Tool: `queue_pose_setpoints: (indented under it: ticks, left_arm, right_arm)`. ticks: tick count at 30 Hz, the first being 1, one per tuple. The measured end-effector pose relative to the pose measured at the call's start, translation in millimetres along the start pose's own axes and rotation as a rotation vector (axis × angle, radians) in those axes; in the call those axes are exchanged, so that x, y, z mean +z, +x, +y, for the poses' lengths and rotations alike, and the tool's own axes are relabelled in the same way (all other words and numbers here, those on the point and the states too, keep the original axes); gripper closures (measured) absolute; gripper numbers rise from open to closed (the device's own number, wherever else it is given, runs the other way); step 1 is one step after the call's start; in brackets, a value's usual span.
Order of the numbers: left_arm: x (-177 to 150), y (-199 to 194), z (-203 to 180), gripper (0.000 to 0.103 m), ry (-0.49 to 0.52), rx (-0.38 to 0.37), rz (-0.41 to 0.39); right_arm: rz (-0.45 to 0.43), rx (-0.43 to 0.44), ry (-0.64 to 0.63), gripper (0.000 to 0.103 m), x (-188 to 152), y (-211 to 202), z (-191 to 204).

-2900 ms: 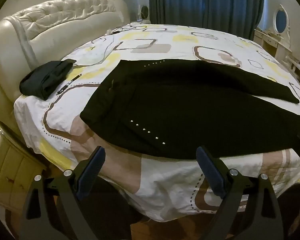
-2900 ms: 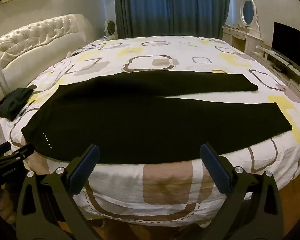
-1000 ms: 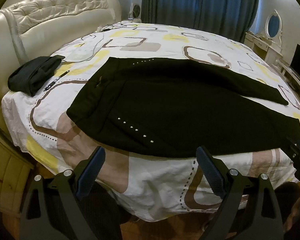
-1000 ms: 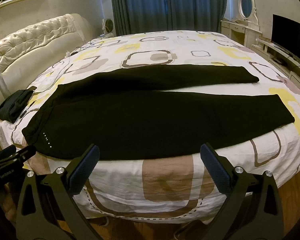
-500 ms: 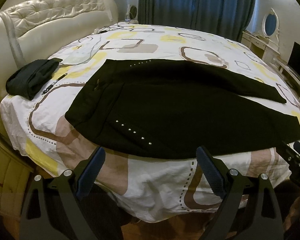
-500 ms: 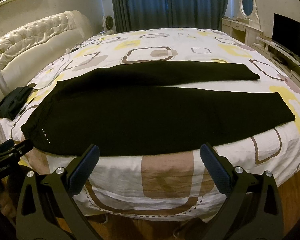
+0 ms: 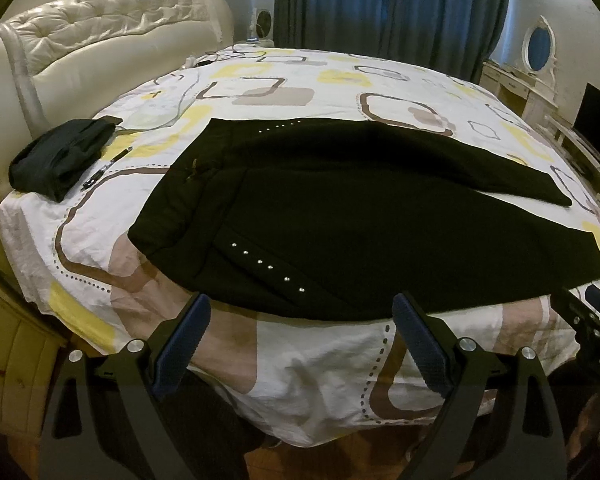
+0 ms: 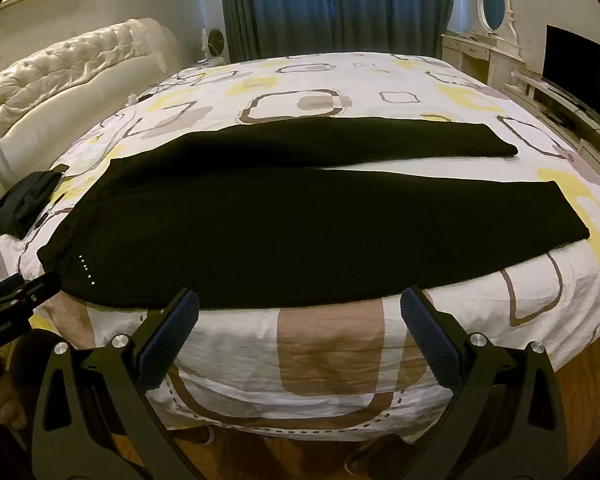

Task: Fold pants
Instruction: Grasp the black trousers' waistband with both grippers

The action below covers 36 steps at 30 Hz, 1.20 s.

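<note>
The black pants [image 8: 284, 224] lie spread flat across the middle of the frame, on the near part of the bed [image 8: 332, 364]. The waistband sits at centre left and the two legs run toward the right, parted by a thin wedge of sheet. Laid out smooth like this, they look ready for a first fold, probably one leg over the other. None has been made yet.

The left hand-held gripper [image 7: 300, 332] hovers at the lower edge of its view, just short of the waist end, spread wide and holding nothing. The right hand-held gripper [image 8: 300, 316] hangs likewise at the bottom of its view, wide and empty, facing the near leg's long edge. Each seems stationed to take one end.

The cloth looks soft, matte and fairly thick, with a slanted row of small shiny studs [image 7: 266, 265] near the hip. The sheet under it is white, crumpled cotton printed with brown and yellow rounded squares. At centre left, a dark bundled garment [image 7: 60, 156] lies beside the tufted, glossy cream headboard [image 7: 100, 52].
</note>
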<state>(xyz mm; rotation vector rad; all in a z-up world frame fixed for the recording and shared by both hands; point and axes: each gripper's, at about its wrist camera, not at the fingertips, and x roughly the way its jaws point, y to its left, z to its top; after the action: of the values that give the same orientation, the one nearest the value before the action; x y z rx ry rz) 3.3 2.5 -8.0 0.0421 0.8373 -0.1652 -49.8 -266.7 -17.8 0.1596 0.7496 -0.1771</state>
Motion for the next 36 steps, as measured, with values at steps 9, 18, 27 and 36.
queue_pose_setpoints:
  ticks: [9,18,27,36]
  left_arm:
    - [0.3,6.2,2.1,0.012,0.009,-0.010,0.018]
    - [20.5,16.0,12.3,0.012,0.064,-0.032,0.015]
    - [93.9,68.3,80.1,0.012,0.019,-0.121,0.089]
    - [193.0,159.5,165.2,0.012,-0.086,-0.167,0.091]
  right_arm:
    - [0.008,-0.004,-0.001,0.002,0.3,3.2,-2.4]
    - [0.025,-0.007,-0.011,0.002,6.3,12.5,-2.7]
    - [0.034,0.007,-0.009,0.002,30.1,26.4,-5.2]
    - [0.049,0.037,-0.025,0.002,60.0,47.1,5.9]
